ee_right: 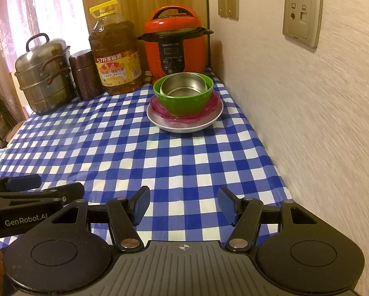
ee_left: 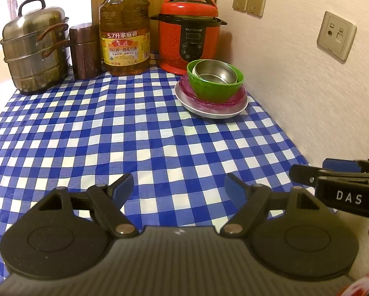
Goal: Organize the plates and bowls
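A stack stands at the far right of the checked table: a white plate (ee_left: 210, 108) (ee_right: 184, 123), a pink plate (ee_left: 189, 93) (ee_right: 159, 109), a green bowl (ee_left: 215, 87) (ee_right: 184, 101), and steel bowls (ee_left: 216, 72) (ee_right: 184, 85) nested inside it. My left gripper (ee_left: 179, 190) hovers open over bare cloth near the front edge, well short of the stack. My right gripper (ee_right: 183, 206) is open too, with nothing between its fingers, beside the wall. Each gripper shows at the edge of the other's view: the right gripper (ee_left: 315, 172) and the left gripper (ee_right: 51, 187).
Along the back stand a steel steamer pot (ee_left: 34, 51) (ee_right: 45, 74), a copper canister (ee_left: 84, 49) (ee_right: 83, 74), a large oil bottle (ee_left: 124, 29) (ee_right: 115, 56) and a red pressure cooker (ee_left: 189, 34) (ee_right: 175, 46). A wall (ee_left: 295, 79) with sockets bounds the right side.
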Demonstrator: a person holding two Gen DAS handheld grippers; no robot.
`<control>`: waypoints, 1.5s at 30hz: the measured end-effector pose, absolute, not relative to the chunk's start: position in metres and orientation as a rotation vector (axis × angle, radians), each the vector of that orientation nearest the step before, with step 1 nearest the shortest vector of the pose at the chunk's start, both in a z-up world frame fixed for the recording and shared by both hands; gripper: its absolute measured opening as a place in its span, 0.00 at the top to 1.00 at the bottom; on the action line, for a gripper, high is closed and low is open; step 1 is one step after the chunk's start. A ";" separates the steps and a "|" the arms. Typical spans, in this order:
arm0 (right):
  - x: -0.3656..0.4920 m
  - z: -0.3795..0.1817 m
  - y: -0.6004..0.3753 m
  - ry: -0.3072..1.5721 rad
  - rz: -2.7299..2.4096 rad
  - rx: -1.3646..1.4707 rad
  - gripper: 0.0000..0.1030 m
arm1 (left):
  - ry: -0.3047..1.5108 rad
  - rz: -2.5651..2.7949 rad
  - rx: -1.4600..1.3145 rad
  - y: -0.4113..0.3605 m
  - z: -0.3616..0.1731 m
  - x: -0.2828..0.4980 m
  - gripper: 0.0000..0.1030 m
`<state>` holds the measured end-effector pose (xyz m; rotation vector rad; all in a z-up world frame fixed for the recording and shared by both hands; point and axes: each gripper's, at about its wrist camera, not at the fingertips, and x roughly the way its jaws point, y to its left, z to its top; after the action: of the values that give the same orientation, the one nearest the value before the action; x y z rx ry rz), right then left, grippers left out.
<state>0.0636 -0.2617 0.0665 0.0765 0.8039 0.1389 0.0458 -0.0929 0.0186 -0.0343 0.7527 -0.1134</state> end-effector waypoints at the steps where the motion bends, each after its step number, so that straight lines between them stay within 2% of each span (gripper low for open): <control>1: 0.064 0.067 -0.262 0.803 0.139 0.076 0.41 | 0.753 -0.113 -0.034 -0.093 0.018 0.046 0.23; 45: 0.066 0.063 -0.263 0.805 0.134 0.075 0.41 | 0.756 -0.118 -0.033 -0.094 0.018 0.048 0.23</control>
<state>0.0656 -0.2631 0.0630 0.0748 0.8047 0.1339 0.0482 -0.0940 0.0177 -0.0325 0.7559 -0.1184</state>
